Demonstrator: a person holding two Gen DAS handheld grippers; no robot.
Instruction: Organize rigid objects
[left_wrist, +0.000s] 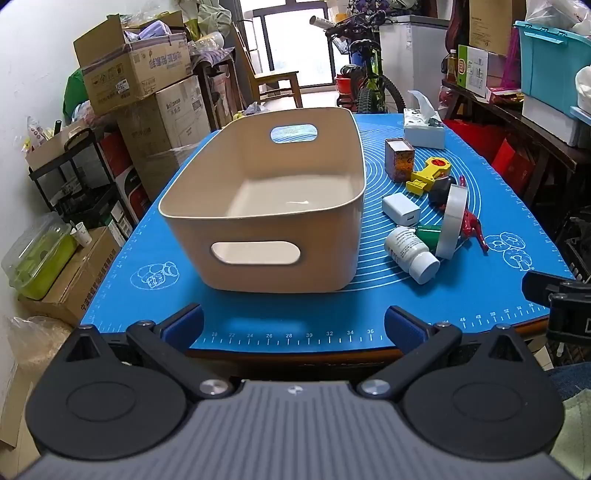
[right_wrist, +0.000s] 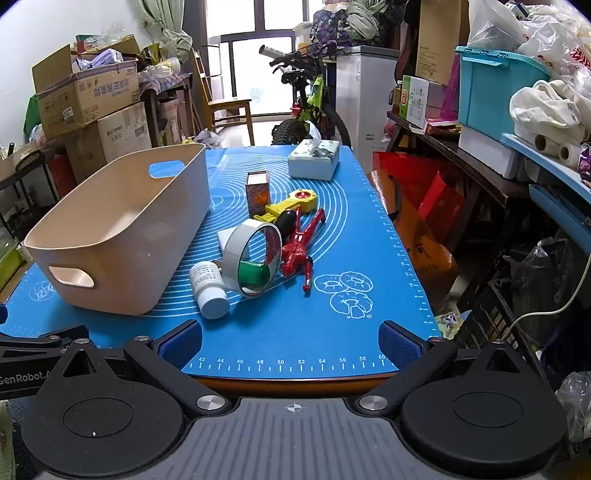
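L view: I'm holding the L gripper (left_wrist: 294, 326) at the near table edge, jaws spread wide w/ nothing between them, blue pads (left_wrist: 186, 325) hovering over the mat (left_wrist: 177, 295). The bin (left_wrist: 266, 206) is sitting on the mat straight ahead, beige, nothing lying inside it, handle cutout facing me. To the R of the bin, the objects are lying in a loose cluster, all outside it: a white bottle (left_wrist: 410, 251) on its side nearest me, a white charger (left_wrist: 400, 209) behind it, a tape roll (left_wrist: 451, 221) standing on edge and leaning over a green item (left_wrist: 428, 234), a red figure (left_wrist: 474, 229) just beyond the roll, a black item (left_wrist: 441, 188) and a yellow tool (left_wrist: 430, 173) farther back, then a small box (left_wrist: 399, 158) standing upright. A tissue box (left_wrist: 424, 131) is sitting at the far end.

R view: I'm keeping the R gripper (right_wrist: 290, 341) low at the near edge too, jaws likewise parted and gripping nothing. The bin (right_wrist: 122, 236) is showing at L; bottle (right_wrist: 209, 288), tape roll (right_wrist: 255, 254) and figure (right_wrist: 297, 251) are lying ahead of centre, w/ the green item (right_wrist: 253, 275) visible through the roll. Tool (right_wrist: 291, 205), small box (right_wrist: 257, 192) and tissue box (right_wrist: 314, 160) are sitting farther back.
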